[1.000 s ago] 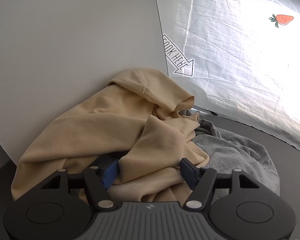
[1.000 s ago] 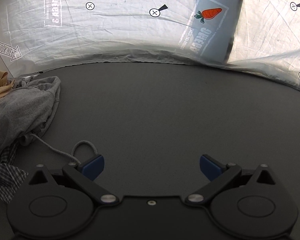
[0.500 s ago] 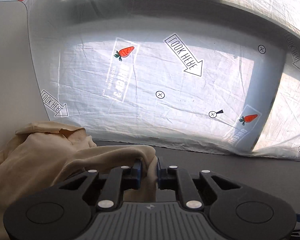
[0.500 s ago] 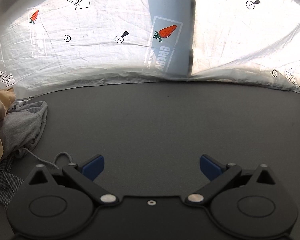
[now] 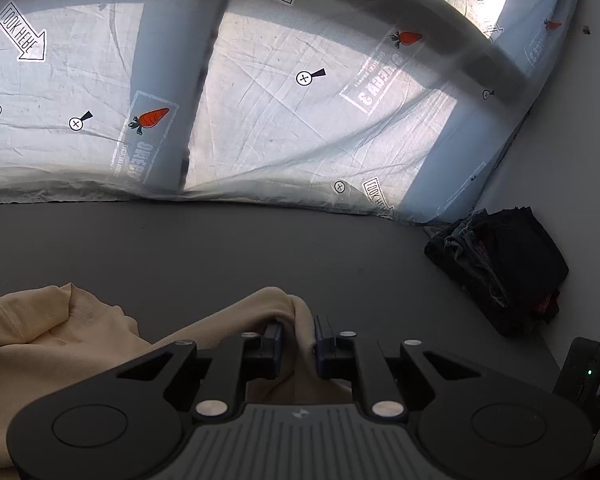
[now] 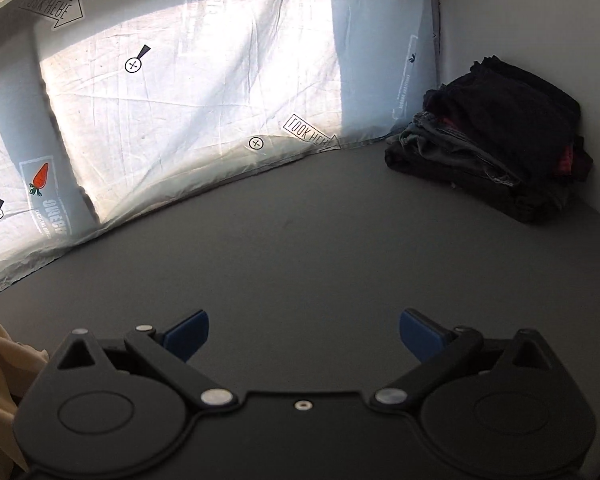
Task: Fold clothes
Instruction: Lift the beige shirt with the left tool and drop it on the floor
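The left tool (image 5: 298, 334) is pinched nearly closed on a fold of the tan garment (image 5: 80, 344), which trails off to the left over the dark worktop (image 5: 260, 248). The right tool (image 6: 303, 330) is wide open and holds nothing, above bare worktop. Dark folded clothes (image 6: 496, 140) are stacked in the far right corner.

Left gripper (image 5: 298, 334) pitched downward, jaws nearly together, pads clamped on a fold of tan garment (image 5: 80, 344). Right gripper (image 6: 303, 330) also angled down over the table, jaws spread wide, nothing between the blue pads (image 6: 186, 334).
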Demonstrator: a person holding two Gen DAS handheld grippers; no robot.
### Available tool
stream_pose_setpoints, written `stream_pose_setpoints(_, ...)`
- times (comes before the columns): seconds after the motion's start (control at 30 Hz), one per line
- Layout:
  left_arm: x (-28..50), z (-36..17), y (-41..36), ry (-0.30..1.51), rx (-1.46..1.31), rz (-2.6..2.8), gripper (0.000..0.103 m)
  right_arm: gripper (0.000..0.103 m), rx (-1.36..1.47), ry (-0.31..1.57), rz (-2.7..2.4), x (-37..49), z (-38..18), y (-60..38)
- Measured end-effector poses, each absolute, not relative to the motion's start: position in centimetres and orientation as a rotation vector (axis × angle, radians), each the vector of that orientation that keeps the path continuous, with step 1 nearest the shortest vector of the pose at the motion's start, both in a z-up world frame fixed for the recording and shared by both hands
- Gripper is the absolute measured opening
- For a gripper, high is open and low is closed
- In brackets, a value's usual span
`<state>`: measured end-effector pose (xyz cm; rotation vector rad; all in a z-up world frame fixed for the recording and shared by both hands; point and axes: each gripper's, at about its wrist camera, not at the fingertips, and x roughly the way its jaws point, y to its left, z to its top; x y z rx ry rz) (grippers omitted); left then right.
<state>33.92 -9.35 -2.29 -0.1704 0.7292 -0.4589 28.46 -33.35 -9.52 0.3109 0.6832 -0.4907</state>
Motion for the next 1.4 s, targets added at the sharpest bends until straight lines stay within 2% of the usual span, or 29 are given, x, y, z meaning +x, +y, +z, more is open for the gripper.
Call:
stream_pose_setpoints(0.17, 34.4, 4.6, -11.9, 0.549, -0.192, -0.55, 0.014, 0.103, 0.349, 0.642, -0.557, 27.0, -9.4, -36.5)
stream_pose_setpoints(0.33, 32.8, 13.6, -14.2, 0.286, -0.238, -0.665, 0.014, 0.103, 0.371, 0.563, -0.611, 26.6, -8.1, -38.5)
stream_pose_setpoints(0.47, 32.2, 19.4, -9.8, 0.132, -0.367, -0.583, 0.014, 0.103, 0.375, 0.53, -0.625, 26.9, -7.6, -38.9)
stream_pose_setpoints(0.6, 31.6, 20.9, -1.6, 0.064, -0.448, -0.415, 0.014, 0.103, 0.386, 0.552, -0.619, 28.0, -8.4, -38.2)
stream_pose_setpoints(0.7, 31.5, 19.4, 4.2, 0.075, -0.46, -0.197, 0.014, 0.103, 0.392, 0.583, -0.6, 29.2, -9.0, -37.1)
stream_pose_setpoints(0.87, 31.8, 11.1, 14.4, 0.309, -0.452, 0.24, 0.018, 0.103, 0.338, 0.63, -0.532, 31.1, -9.5, -34.0)
stream_pose_setpoints(1.03, 31.6, -3.6, 22.6, 0.784, -0.479, 0.585, 0.02, 0.103, 0.253, 0.672, -0.429, 32.9, -9.4, -30.0)
stream_pose_setpoints(1.13, 29.4, -7.7, 23.0, 0.879, -0.601, 0.565, 0.025, 0.103, 0.204, 0.692, -0.374, 33.7, -9.3, -27.9)
stream_pose_setpoints(1.2, 28.7, -8.9, 21.8, 0.902, -0.621, 0.52, 0.034, 0.103, 0.166, 0.713, -0.328, 34.4, -9.4, -26.4)
stream_pose_setpoints(1.4, 31.2, -10.3, 16.6, 0.98, -0.57, 0.337, 0.041, 0.103, 0.126, 0.768, -0.195, 36.1, -10.2, -23.3)
